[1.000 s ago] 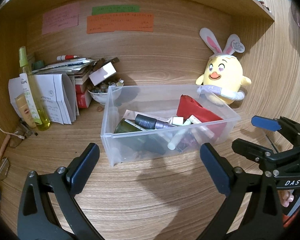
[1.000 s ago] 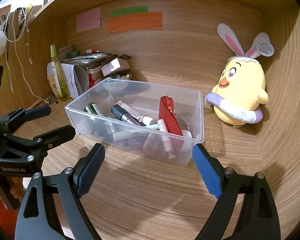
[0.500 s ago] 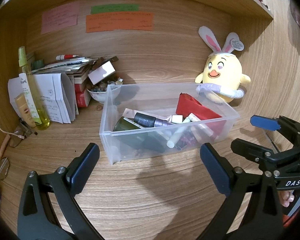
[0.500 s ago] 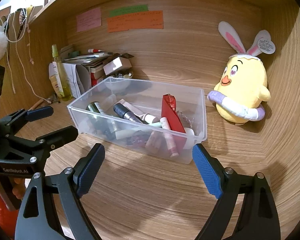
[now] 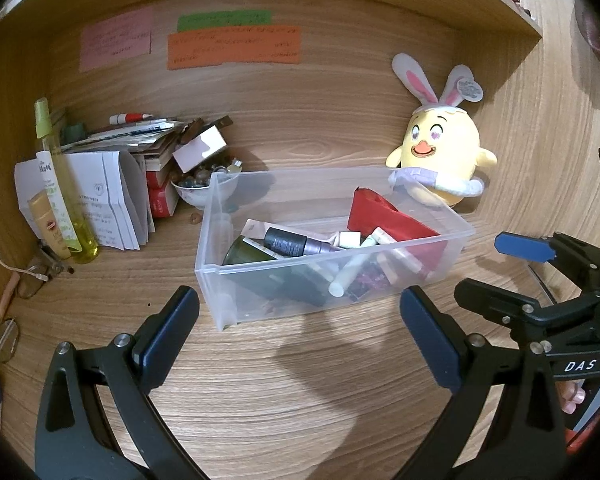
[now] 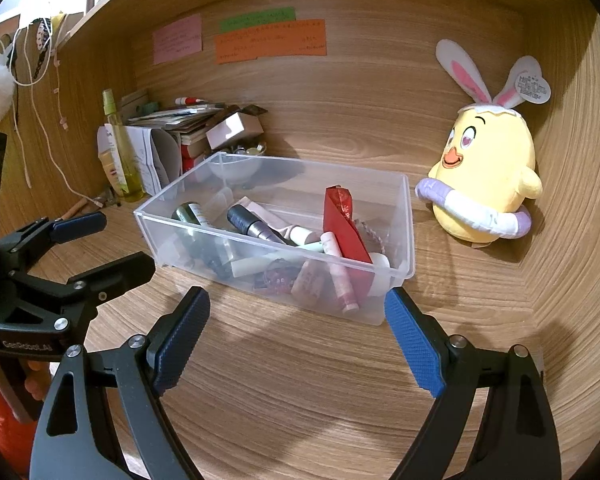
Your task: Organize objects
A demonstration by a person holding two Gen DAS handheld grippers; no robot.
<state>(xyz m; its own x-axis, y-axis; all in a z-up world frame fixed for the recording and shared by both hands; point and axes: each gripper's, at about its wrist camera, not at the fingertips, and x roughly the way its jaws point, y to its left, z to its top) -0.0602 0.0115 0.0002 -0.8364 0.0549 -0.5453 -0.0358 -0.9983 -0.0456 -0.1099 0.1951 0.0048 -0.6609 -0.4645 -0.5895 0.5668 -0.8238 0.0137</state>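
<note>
A clear plastic bin (image 5: 260,284) stands on the wooden desk, filled with cosmetics: a dark bottle (image 5: 284,242), a red pouch (image 5: 384,220) and several tubes. It also shows in the right wrist view (image 6: 404,216). My left gripper (image 5: 296,332) is open and empty, just in front of the bin's near wall. My right gripper (image 6: 296,332) is open and empty, in front of the bin's right corner. Each gripper shows in the other's view: the right one (image 5: 500,268) beside the bin, the left one (image 6: 96,244) at the far left.
A yellow chick plush (image 5: 440,152) with bunny ears sits behind the bin at the right, also in the right wrist view (image 6: 484,184). A pile of papers and books (image 5: 132,148), a small bowl (image 5: 198,196) and a yellow spray bottle (image 5: 60,184) stand at the left. Glasses (image 5: 4,340) lie near the left edge.
Both grippers have drifted slightly, so the bin and plush sit a little differently in view. Both stay open and empty.
</note>
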